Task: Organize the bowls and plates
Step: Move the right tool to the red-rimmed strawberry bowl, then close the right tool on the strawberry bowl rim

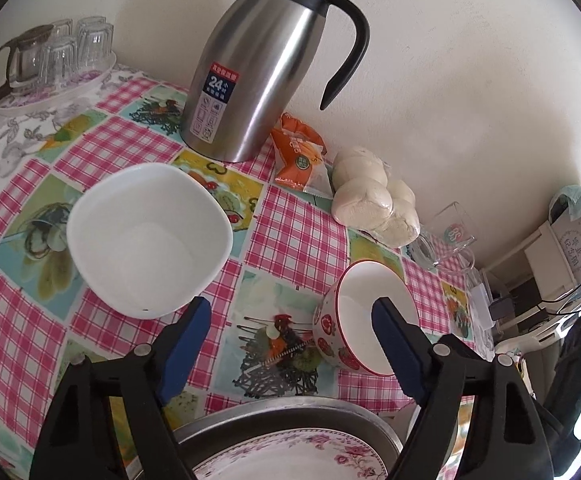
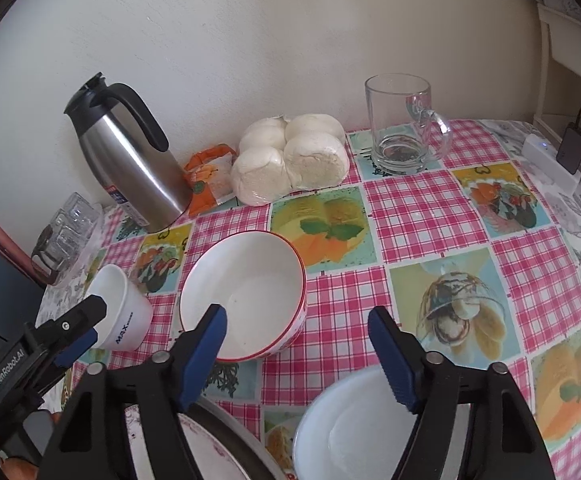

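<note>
**A:** Starting big: the metal tray point(image 1: 290, 406) sits at the near edge of the counter point(image 1: 130, 148), and the floral plate point(image 1: 302, 454) lies flat inside it. That looks like the one piece already put away.

**B:** And the white plate point(image 2: 342, 432) is still out, flat on the cloth just beside the tray, face up. It's round, so there's no long axis to speak of.

**A:** Next, the white square bowl point(image 1: 148, 240), standing alone mid-counter, mouth up, one corner aimed at the steel flask point(image 1: 258, 68).

**B:** Then the red-rimmed bowl point(image 2: 246, 292), also upright, opening skyward, near the square one but not touching. Nothing is stacked yet, so I'd call this early going: two bowls and a plate left.

**A:** Claws now. The left claw point(image 1: 286, 344) stands apart, gripping nothing. One finger hangs by the square bowl's near rim, the other over the red-rimmed bowl's mouth.

**B:** The right claw point(image 2: 298, 332) is apart too and empty, with one finger over that same bowl's near rim and the other above the white plate's edge. Whether any finger touches china, I can't tell.
</note>
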The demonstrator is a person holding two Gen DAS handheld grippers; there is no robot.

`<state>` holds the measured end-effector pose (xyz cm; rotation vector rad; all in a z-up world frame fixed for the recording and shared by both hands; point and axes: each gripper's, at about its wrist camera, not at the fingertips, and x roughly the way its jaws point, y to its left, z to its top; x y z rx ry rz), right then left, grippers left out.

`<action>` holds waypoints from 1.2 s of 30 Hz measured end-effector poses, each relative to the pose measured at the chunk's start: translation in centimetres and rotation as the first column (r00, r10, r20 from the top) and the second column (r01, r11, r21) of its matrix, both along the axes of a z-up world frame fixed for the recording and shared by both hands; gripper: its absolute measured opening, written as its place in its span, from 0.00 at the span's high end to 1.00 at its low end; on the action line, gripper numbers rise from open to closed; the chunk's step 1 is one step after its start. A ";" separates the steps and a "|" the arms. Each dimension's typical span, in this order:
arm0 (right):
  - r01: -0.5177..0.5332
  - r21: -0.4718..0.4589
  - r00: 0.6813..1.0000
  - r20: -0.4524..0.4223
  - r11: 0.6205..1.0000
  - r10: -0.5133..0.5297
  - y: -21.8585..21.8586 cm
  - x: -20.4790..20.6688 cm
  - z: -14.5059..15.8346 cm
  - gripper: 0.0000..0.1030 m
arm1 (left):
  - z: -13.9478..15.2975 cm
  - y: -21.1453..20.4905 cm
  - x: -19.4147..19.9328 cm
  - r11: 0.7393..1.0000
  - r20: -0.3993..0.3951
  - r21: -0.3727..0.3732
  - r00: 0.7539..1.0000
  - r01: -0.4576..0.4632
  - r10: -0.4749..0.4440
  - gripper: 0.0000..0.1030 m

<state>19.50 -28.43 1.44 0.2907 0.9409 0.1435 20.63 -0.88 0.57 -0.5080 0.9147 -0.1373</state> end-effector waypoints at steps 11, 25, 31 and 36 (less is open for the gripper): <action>0.022 0.031 0.992 -0.126 0.999 -0.017 0.4 3.0 -3.4 0.54 | -0.8 -0.4 0.9 0.998 -0.013 -0.046 0.999 0.037 -0.037 0.24; 0.005 0.037 0.981 -0.195 0.999 0.002 0.3 4.6 -5.7 0.67 | -2.1 -2.3 1.7 0.995 -0.037 -0.058 0.996 0.080 -0.082 0.26; -0.042 0.011 0.982 -0.185 0.999 0.043 1.6 4.9 -5.5 0.82 | -2.8 -2.4 1.9 0.993 -0.067 -0.072 0.993 0.090 -0.095 0.44; -0.068 0.022 0.981 -0.180 0.997 0.071 1.8 4.9 -5.7 0.84 | -3.4 -3.0 2.1 0.988 -0.086 -0.099 0.988 0.119 -0.128 0.51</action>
